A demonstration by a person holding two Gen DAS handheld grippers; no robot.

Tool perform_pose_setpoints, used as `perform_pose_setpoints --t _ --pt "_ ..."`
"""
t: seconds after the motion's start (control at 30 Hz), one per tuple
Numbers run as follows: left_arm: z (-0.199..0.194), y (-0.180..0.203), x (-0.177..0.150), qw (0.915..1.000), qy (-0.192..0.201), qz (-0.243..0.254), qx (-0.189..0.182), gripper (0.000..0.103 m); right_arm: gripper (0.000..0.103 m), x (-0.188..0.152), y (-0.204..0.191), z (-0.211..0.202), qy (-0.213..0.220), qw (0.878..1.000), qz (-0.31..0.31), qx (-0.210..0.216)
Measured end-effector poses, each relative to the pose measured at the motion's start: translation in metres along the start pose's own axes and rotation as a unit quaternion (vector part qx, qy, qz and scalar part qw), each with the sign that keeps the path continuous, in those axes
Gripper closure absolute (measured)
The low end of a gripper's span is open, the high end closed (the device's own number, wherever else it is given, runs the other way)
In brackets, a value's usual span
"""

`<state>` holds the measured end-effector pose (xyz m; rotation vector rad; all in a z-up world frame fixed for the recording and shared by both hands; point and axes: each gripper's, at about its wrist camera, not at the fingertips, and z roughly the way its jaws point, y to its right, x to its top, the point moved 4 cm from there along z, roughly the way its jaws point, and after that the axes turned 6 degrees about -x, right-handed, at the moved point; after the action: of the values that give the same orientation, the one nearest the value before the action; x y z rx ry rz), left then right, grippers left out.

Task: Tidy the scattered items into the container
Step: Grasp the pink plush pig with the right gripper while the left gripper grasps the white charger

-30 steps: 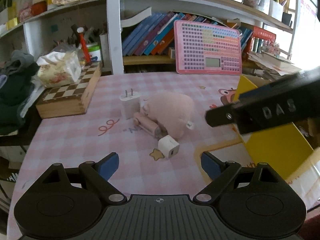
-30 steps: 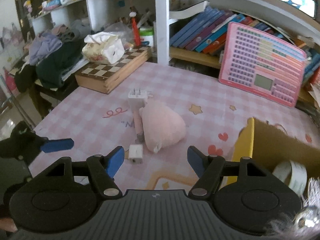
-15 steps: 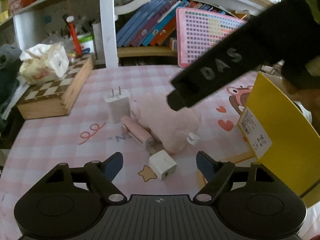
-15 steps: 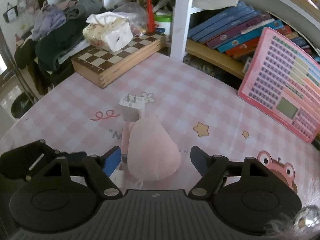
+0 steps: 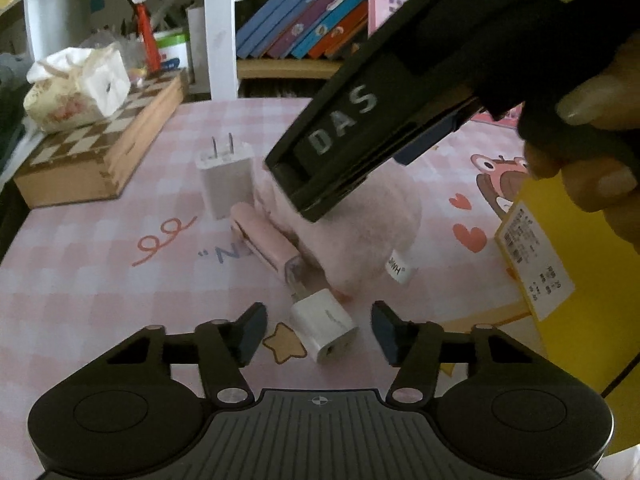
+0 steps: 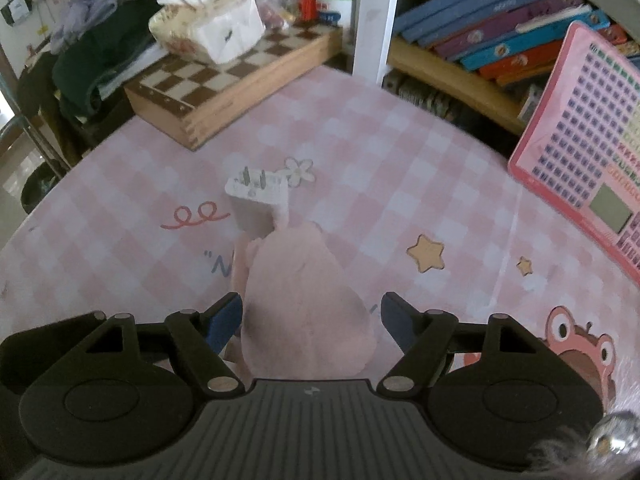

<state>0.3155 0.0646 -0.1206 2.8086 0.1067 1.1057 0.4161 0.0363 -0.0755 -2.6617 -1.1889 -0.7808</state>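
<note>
Lowered, the right claw point(image 6: 311, 318) now straddles the pink plush point(image 6: 304, 300), open.

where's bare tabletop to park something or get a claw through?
Free: the checked cloth between the chessboard box, the pink keypad toy and the shelf post; also the near-left cloth by the red squiggle. Crowded: the centre, where the big white plug, pink tube, small white charger and pink plush touch, yellow box alongside.

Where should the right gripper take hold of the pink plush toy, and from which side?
Across its rounded body, from above: the pink plush toy already sits between the open right gripper fingers, soft and squeezable, and its widest part roughly fits the gap.
</note>
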Motion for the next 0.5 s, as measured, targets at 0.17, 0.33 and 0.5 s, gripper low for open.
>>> perform_pose_setpoints --t 0.17,0.33,0.5 --pt "0.004 -0.002 0.000 1.0000 0.005 -0.005 0.000 0.062 0.028 -0.001 -0.003 0.015 -0.021 1.000 0.000 0.001" --pt "0.004 -0.004 0.001 0.9999 0.011 -0.002 -0.003 0.068 0.032 -0.004 -0.005 0.025 -0.033 0.999 -0.003 -0.004" --pt "-0.006 -0.010 0.002 0.9996 0.025 -0.012 -0.011 0.068 0.042 -0.005 -0.001 0.017 -0.018 0.999 0.019 -0.018"
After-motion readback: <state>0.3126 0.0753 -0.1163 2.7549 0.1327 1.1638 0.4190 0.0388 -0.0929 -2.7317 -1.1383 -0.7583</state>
